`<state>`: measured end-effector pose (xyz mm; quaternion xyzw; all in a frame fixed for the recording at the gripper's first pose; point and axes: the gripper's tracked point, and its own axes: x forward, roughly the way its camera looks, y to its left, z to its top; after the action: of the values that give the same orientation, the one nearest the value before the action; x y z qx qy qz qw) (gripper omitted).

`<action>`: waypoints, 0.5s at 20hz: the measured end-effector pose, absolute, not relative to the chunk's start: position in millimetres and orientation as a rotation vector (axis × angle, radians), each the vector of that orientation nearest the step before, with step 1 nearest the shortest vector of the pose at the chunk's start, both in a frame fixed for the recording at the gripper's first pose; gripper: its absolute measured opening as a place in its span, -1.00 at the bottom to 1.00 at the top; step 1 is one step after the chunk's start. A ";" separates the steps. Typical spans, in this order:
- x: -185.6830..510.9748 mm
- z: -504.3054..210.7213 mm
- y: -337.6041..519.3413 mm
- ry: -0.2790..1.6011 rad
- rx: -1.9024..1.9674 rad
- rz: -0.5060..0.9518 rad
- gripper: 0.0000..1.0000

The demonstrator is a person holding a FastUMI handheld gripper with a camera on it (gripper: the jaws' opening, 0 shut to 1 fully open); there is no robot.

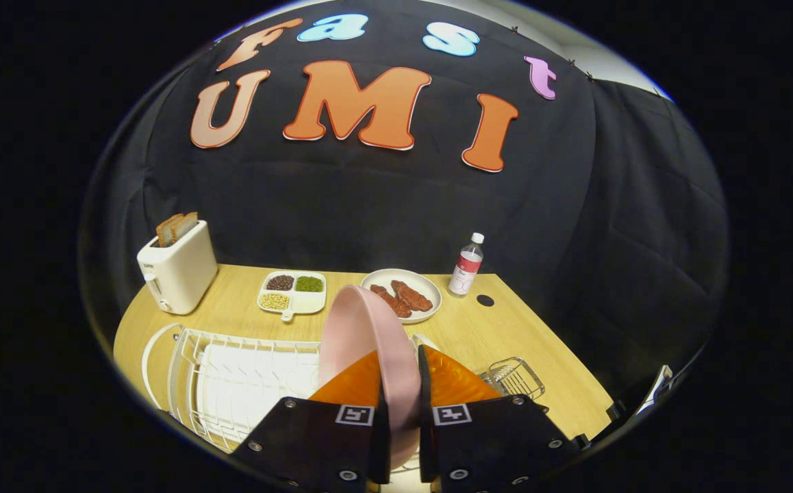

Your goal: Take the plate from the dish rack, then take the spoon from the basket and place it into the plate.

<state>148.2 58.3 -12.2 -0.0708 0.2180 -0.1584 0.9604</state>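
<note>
Two fingers of the gripper (400,397) are closed on the pink plate (362,335), pinching its rim from both faces at the lower centre of the frame. The plate stands on edge, tilted a little toward the left, over the right end of the white wire dish rack (232,383) that fills the lower left. It looks stiff and smooth, likely plastic or melamine, so fairly light but slick; a rim pinch gives little contact, and the plate could pivot or slip if swung quickly. Holding deep over the rim, as here, seems the safest hold. Whether its bottom edge is clear of the rack wires is hidden behind the fingers.

At the lower right, just beyond the right finger, sits a small wire basket (516,376); no spoon is discernible inside it. Farther back on the wooden table (520,335) stand a toaster (177,270) with bread, a divided dish of beans (294,293), a white plate of meat (403,296) and a water bottle (466,263).
</note>
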 end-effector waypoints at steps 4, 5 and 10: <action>119.4 -9.4 59.7 0.442 -0.068 -0.271 -0.67; 109.7 -10.2 60.7 0.442 -0.042 -0.254 -0.66; 55.6 -26.6 74.3 0.458 0.160 -0.143 -0.67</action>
<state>55.6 74.3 -26.6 0.0789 0.2264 -0.0706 0.9683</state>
